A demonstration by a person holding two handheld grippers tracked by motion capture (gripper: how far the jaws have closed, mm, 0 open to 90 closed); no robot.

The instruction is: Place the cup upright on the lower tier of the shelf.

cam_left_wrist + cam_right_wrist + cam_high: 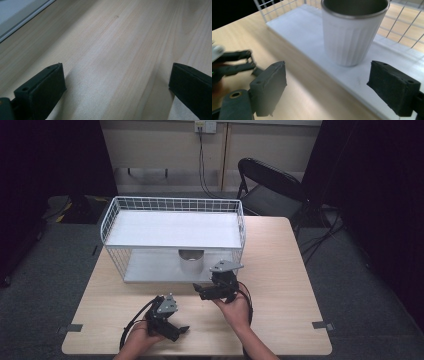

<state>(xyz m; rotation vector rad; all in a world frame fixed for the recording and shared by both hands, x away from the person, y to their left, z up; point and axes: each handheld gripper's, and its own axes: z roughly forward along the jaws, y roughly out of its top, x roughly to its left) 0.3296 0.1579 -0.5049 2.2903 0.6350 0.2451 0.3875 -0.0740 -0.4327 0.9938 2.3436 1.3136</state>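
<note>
Item one, right gripper (202,291): I see its jaws spread wide with nothing between them and nothing touching the pads (270,86). From its own camera the jaws stand over the table (280,270), just short of the near edge of the shelf.

Item two, left gripper (181,329): jaws likewise spread wide and empty, bare wood of the table between them, resting low at the near left in my left hand (142,337).

Item three, cup (191,261): one, white and ribbed outside with a metal rim and inside, upright. It stands on the lower shelf (297,27) of the wire rack (172,205), near that shelf's near edge and toward its right half. In the right gripper view the cup (352,32) sits just beyond the open jaws, roughly centred between them, apart from both pads.

Count: two grippers, one cup, one white wire rack with two shelves, one table, one black folding chair (270,185) at the far right behind the table.
</note>
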